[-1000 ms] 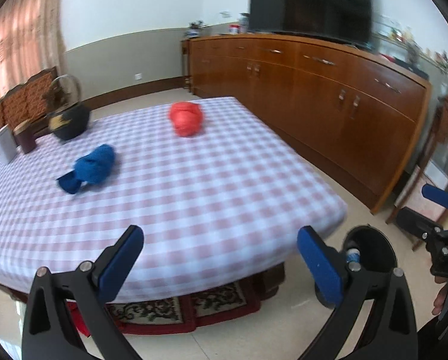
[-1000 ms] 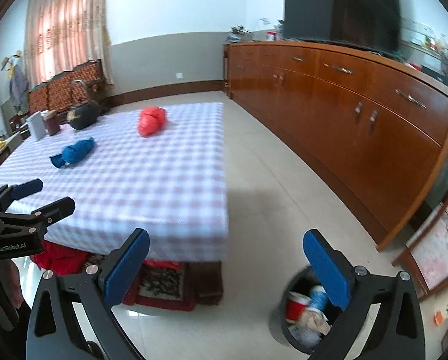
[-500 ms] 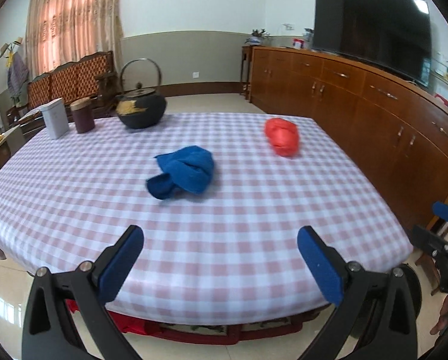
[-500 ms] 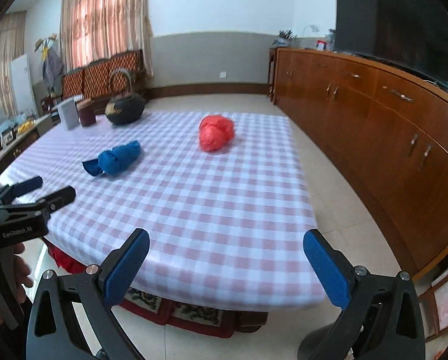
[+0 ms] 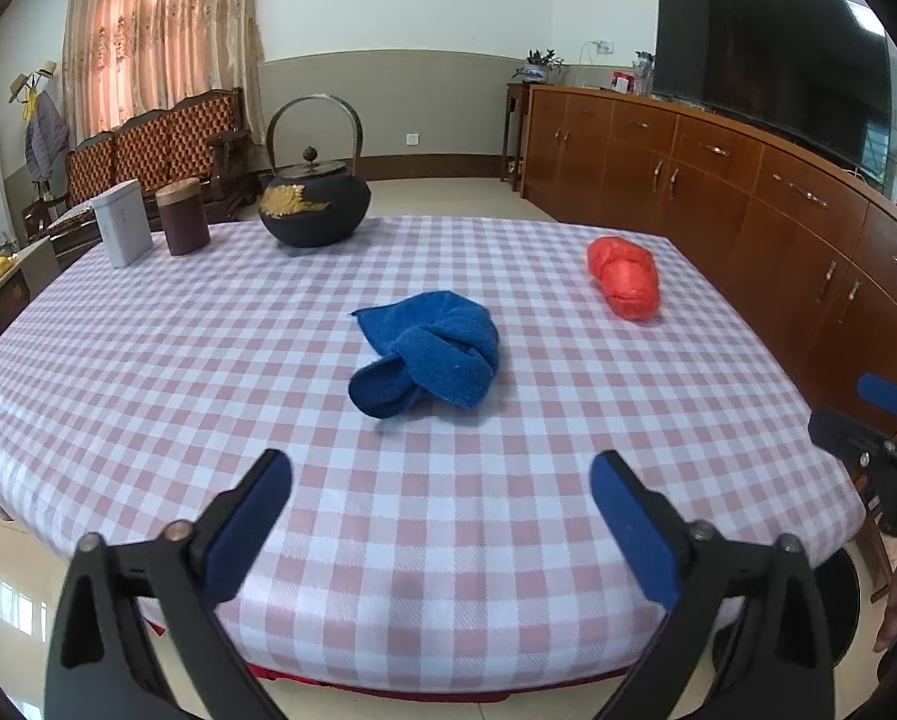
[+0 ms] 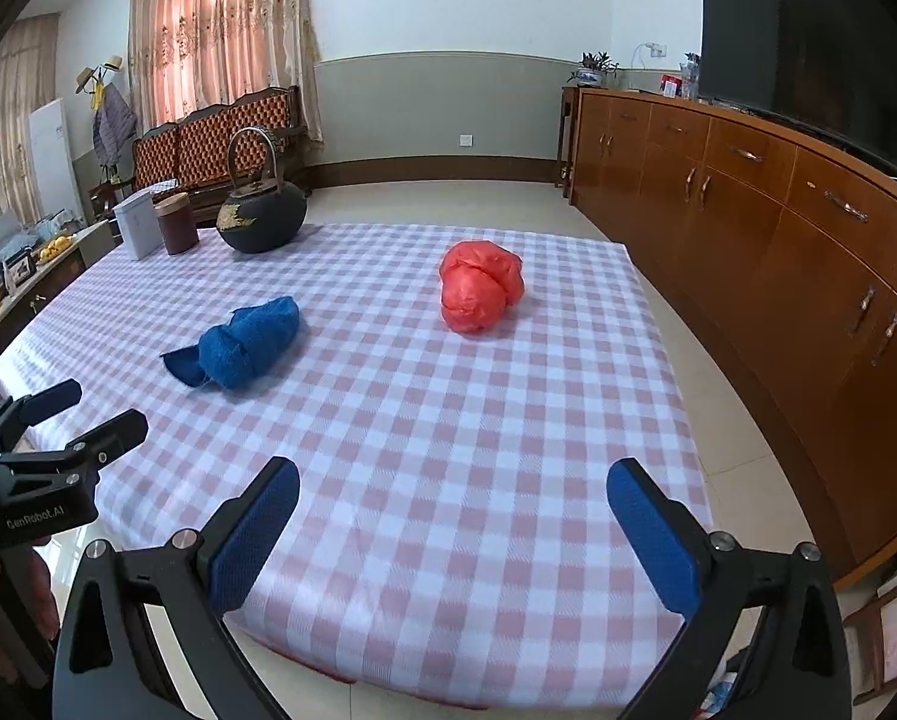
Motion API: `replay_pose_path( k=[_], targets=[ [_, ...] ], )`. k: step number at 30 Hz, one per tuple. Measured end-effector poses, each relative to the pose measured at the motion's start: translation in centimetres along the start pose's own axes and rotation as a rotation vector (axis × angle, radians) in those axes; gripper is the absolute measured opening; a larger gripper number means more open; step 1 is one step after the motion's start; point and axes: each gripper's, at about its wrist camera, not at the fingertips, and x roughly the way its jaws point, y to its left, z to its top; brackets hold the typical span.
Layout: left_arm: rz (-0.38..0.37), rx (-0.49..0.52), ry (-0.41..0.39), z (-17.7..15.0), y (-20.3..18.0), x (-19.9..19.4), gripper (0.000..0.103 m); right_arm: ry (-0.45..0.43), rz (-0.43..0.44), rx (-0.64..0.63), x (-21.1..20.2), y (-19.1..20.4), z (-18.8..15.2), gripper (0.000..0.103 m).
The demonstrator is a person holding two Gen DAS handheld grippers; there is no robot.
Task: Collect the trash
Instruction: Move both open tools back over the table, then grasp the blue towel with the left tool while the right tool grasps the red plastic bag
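The left hand-held gripper [image 5: 442, 480] is seen with nothing between its blue pads; the jaws stand wide and are closing slightly. The right hand-held gripper [image 6: 454, 486] is likewise spread wide and empty. Both are held above the near edge of the surface [image 5: 148, 372], aimed across it.

The step in hand is judged to be the approach to the next piece of trash. A red bag [image 6: 478, 288], crumpled into a ball, lies toward the far right of the surface. A knotted blue cloth [image 5: 430, 354] lies near the middle, well apart from the red bag. The red bag is taken to be the trash; whether the blue cloth counts cannot be told.

For the next move, a hand-held gripper is to be carried forward and lowered until its pads straddle the chosen item, then closed. The soft items are expected to compress, so a deep grip is advised.

In the left view, a dark bin [image 5: 844, 606] is partly shown under the right edge of the surface. In the right view, only scraps show at the lower right corner. A kettle [image 5: 313, 204] and two canisters stand at the far side.
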Motion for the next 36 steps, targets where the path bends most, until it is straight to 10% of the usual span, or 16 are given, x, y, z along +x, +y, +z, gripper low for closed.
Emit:
replay_pose_path(
  k=[14, 21, 27, 30, 36],
  targets=[
    [0.032, 0.022, 0.076, 3.6, -1.0, 9.1, 0.097, 0.051, 0.012, -0.021, 9.9, -0.9, 5.1, 0.103],
    [-0.014, 0.011, 0.125, 5.2, -0.9, 12.2, 0.081, 0.098, 0.013, -0.009, 16.4, -1.6, 8.7, 0.1],
    [-0.037, 0.031, 0.159, 5.3, -1.7, 13.0, 0.056, 0.171, 0.022, 0.02, 20.4, -2.0, 9.4, 0.079],
    [-0.036, 0.033, 0.148, 5.5, -1.8, 13.0, 0.044, 0.195, 0.039, 0.04, 21.2, -2.3, 9.1, 0.04],
    [-0.039, 0.039, 0.123, 5.6, -2.0, 12.5, 0.034, 0.151, 0.055, 0.05, 19.2, -2.9, 8.4, 0.022]
  ],
)
